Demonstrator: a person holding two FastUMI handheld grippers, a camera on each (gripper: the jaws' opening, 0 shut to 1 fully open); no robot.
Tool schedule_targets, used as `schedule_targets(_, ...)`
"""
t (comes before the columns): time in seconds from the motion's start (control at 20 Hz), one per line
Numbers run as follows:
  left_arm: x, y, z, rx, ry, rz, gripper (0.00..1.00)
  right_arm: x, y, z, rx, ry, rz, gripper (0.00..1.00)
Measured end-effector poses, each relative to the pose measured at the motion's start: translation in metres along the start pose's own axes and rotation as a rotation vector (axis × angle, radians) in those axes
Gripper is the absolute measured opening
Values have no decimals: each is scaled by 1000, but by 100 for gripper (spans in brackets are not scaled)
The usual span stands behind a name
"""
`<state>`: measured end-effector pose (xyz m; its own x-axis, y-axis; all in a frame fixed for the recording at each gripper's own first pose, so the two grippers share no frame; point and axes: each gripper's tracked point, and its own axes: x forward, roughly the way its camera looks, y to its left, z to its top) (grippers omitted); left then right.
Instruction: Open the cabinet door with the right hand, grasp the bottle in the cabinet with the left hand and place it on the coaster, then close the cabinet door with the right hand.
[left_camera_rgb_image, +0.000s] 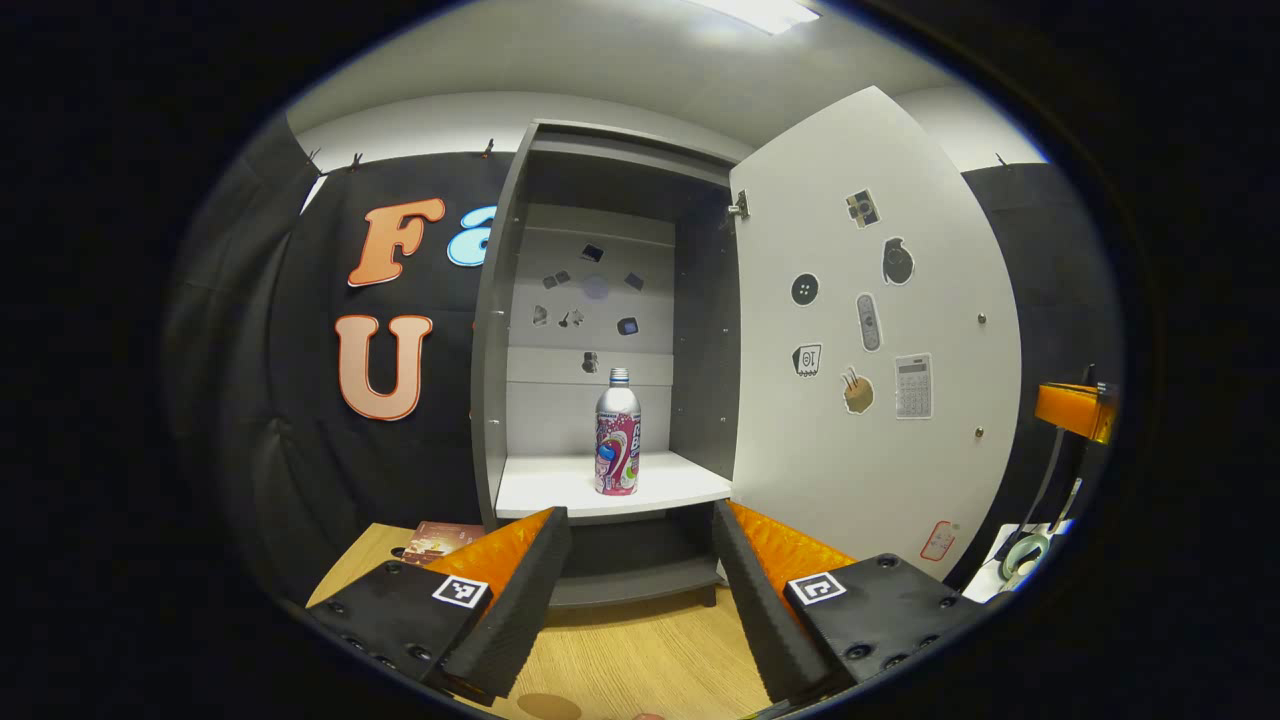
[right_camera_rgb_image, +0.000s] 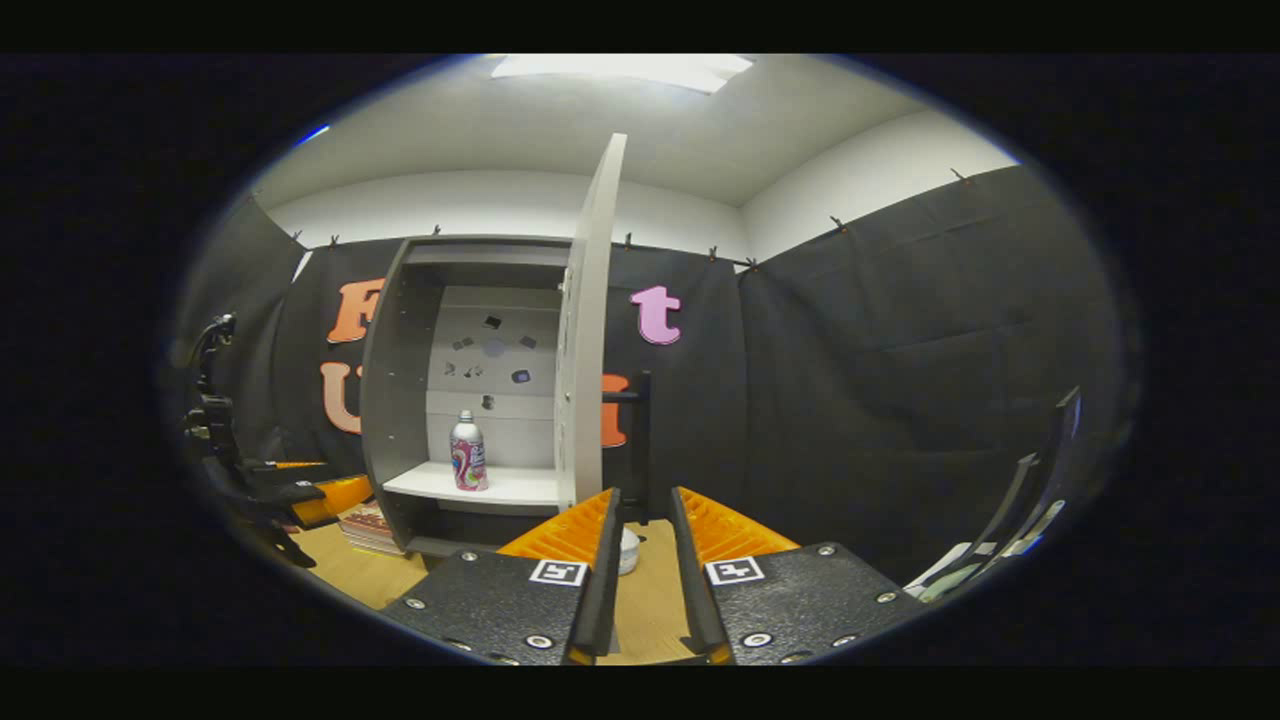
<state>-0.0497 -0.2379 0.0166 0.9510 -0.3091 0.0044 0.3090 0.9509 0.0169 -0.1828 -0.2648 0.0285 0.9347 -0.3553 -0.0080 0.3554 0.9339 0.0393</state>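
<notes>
A silver bottle (left_camera_rgb_image: 617, 435) with a pink label stands upright on the white shelf of the grey cabinet (left_camera_rgb_image: 495, 330). The white cabinet door (left_camera_rgb_image: 870, 330) is swung wide to the right. My left gripper (left_camera_rgb_image: 640, 515) is wide open, in front of the shelf and a little below it, short of the bottle. The right gripper view shows the bottle (right_camera_rgb_image: 468, 452) and the door (right_camera_rgb_image: 590, 330) edge-on. The door's black handle (right_camera_rgb_image: 640, 440) stands just ahead of my right gripper (right_camera_rgb_image: 645, 500), whose fingers are a narrow gap apart and press on nothing. A brown disc (left_camera_rgb_image: 548, 706), perhaps the coaster, lies on the table.
The cabinet stands on a wooden table (left_camera_rgb_image: 640, 650). A stack of magazines (left_camera_rgb_image: 440, 540) lies left of its base. A small white round object (right_camera_rgb_image: 628, 550) sits on the table beyond my right fingers. Cables and white items (left_camera_rgb_image: 1030, 550) are at the far right.
</notes>
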Motion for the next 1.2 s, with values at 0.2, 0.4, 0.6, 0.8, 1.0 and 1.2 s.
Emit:
schedule_targets(0.2, 7, -1, -6, -21, 12, -14, 94, -11, 31, 4, 13, -3, 56, 35)
schedule_targets(0.4, 31, 8, -7, -33, 6, -41, 94, 1, 68, -7, -14, 7, 84, 49)
schedule_targets(0.6, 76, 25, -8, -19, -10, -72, 94, 27, 112, -13, -44, -4, 82, 64)
schedule_targets(0.8, 133, 40, -9, 1, -24, -138, 93, 67, 163, -28, -59, 0, 76, 85)
schedule_targets(1.0, 191, 46, -14, 21, -31, -212, 94, 103, 199, -40, -81, 5, 32, 89)
schedule_targets(1.2, 238, 47, -20, 12, -28, -244, 92, 126, 222, -52, -107, 32, 27, 93)
